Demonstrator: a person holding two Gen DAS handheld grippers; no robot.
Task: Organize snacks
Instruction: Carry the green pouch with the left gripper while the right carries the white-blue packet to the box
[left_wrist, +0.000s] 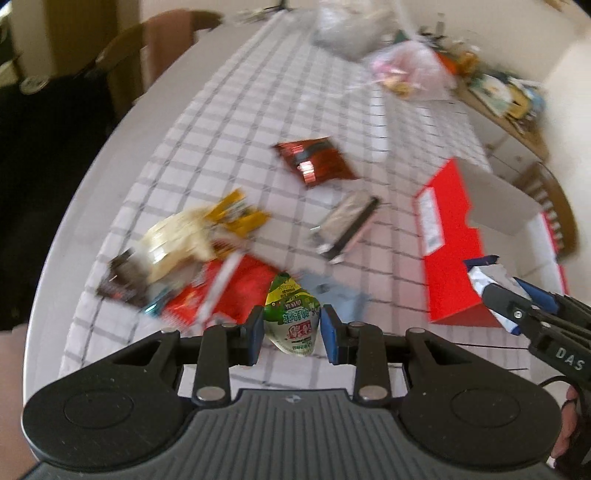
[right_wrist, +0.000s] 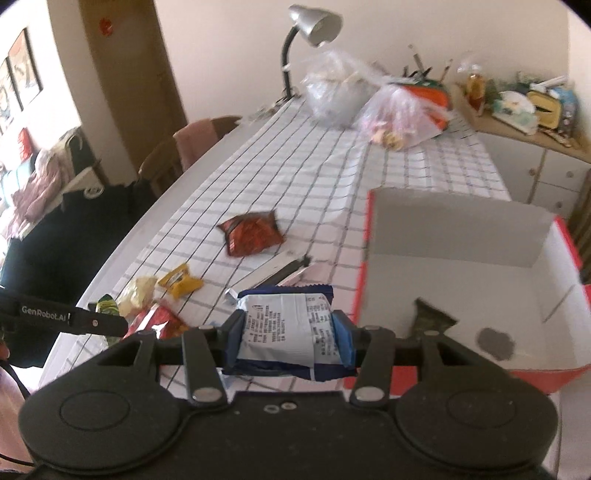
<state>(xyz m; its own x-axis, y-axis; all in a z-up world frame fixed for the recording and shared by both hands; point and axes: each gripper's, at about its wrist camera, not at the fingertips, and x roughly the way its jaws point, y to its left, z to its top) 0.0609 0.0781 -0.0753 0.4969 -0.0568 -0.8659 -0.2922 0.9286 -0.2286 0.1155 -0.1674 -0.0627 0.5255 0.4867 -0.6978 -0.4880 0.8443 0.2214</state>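
Observation:
My left gripper (left_wrist: 292, 323) is shut on a green and white drink pouch (left_wrist: 291, 306), held above the checked tablecloth (left_wrist: 240, 122). Under and left of it lies a heap of snacks: a red packet (left_wrist: 229, 291), a pale packet (left_wrist: 173, 240), yellow packets (left_wrist: 236, 218) and a dark one (left_wrist: 122, 280). My right gripper (right_wrist: 288, 326) is shut on a blue and white packet (right_wrist: 284, 314), just left of the open red box (right_wrist: 546, 266). A dark red packet (right_wrist: 251, 232) and a silver-black packet (right_wrist: 284, 267) lie further out. The left gripper (right_wrist: 110, 323) shows at that view's left edge.
Inside the box lie a dark wrapper (right_wrist: 430, 317) and a grey round thing (right_wrist: 495, 341). Plastic bags (right_wrist: 399, 114) and a desk lamp (right_wrist: 314, 26) stand at the table's far end. A chair (right_wrist: 199, 144) is on the left, a cluttered sideboard (right_wrist: 524, 107) on the right.

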